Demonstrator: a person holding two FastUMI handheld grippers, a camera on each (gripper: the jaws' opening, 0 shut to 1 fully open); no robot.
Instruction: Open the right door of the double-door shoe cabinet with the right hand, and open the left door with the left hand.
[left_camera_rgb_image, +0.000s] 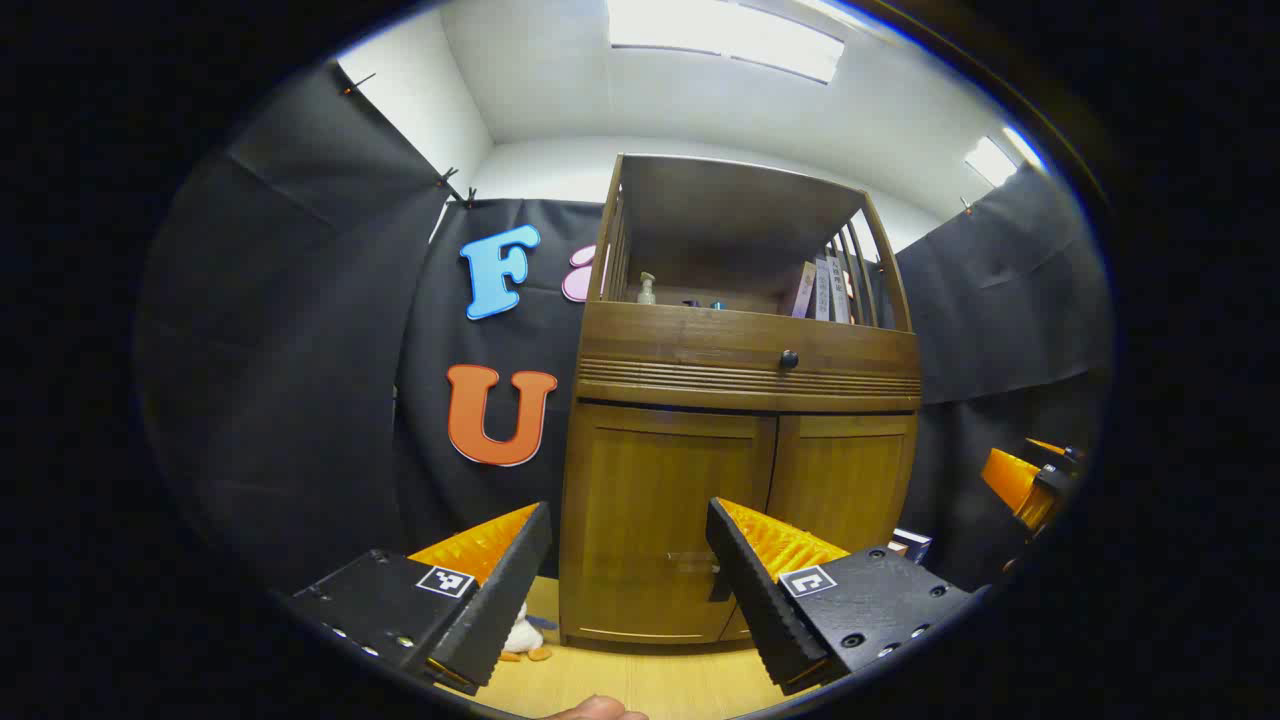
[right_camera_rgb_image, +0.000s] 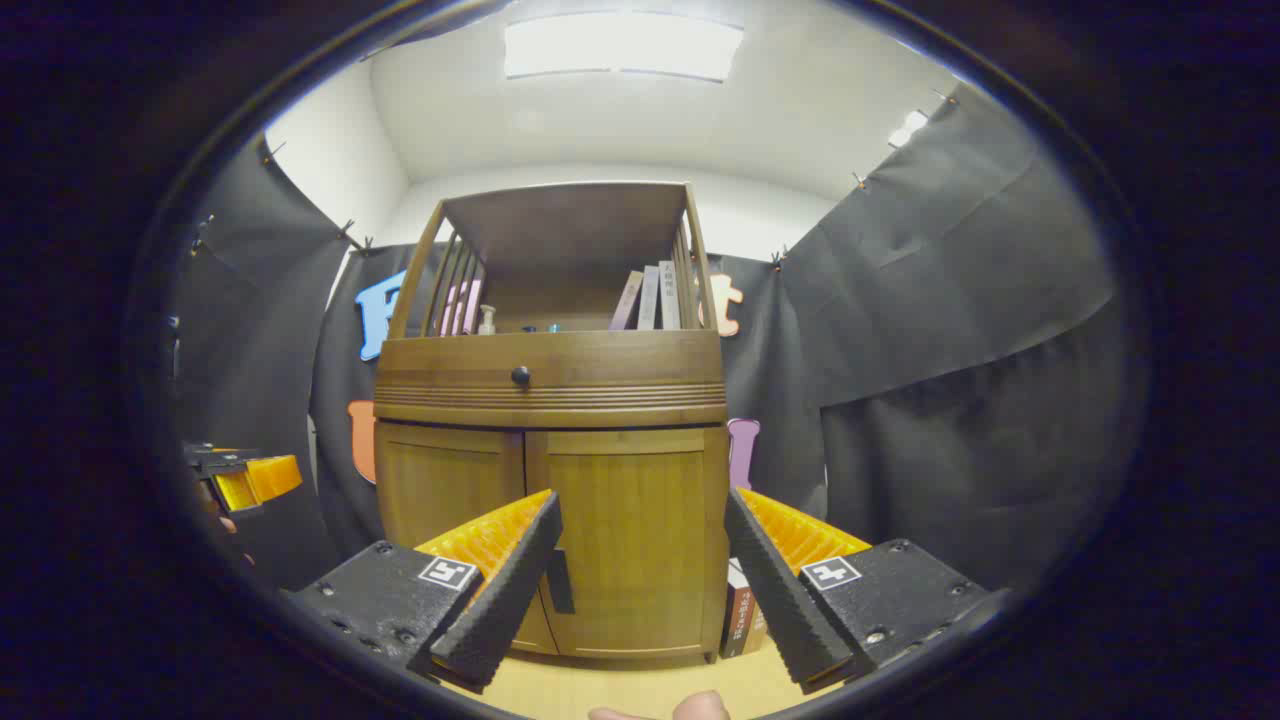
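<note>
The wooden double-door shoe cabinet (left_camera_rgb_image: 745, 350) stands ahead with both doors closed. In the left gripper view, my left gripper (left_camera_rgb_image: 630, 565) is open a short way in front of the left door (left_camera_rgb_image: 650, 500), whose dark handle (left_camera_rgb_image: 695, 563) shows between the fingers; the right door (left_camera_rgb_image: 845, 485) is beside it. In the right gripper view, my right gripper (right_camera_rgb_image: 640, 565) is open facing the right door (right_camera_rgb_image: 640, 520), its handle (right_camera_rgb_image: 560, 582) near the inner edge by the left finger. The left door (right_camera_rgb_image: 450, 490) is further left. Each gripper also appears off to the side, the right gripper (left_camera_rgb_image: 1030, 480) and the left gripper (right_camera_rgb_image: 250, 478).
Above the doors is a drawer with a round knob (right_camera_rgb_image: 520, 376) and an open shelf holding a pump bottle (right_camera_rgb_image: 487, 320) and books (right_camera_rgb_image: 650, 297). More books (right_camera_rgb_image: 745, 612) stand on the floor by the cabinet's right side. A small toy (left_camera_rgb_image: 520, 637) lies at its left.
</note>
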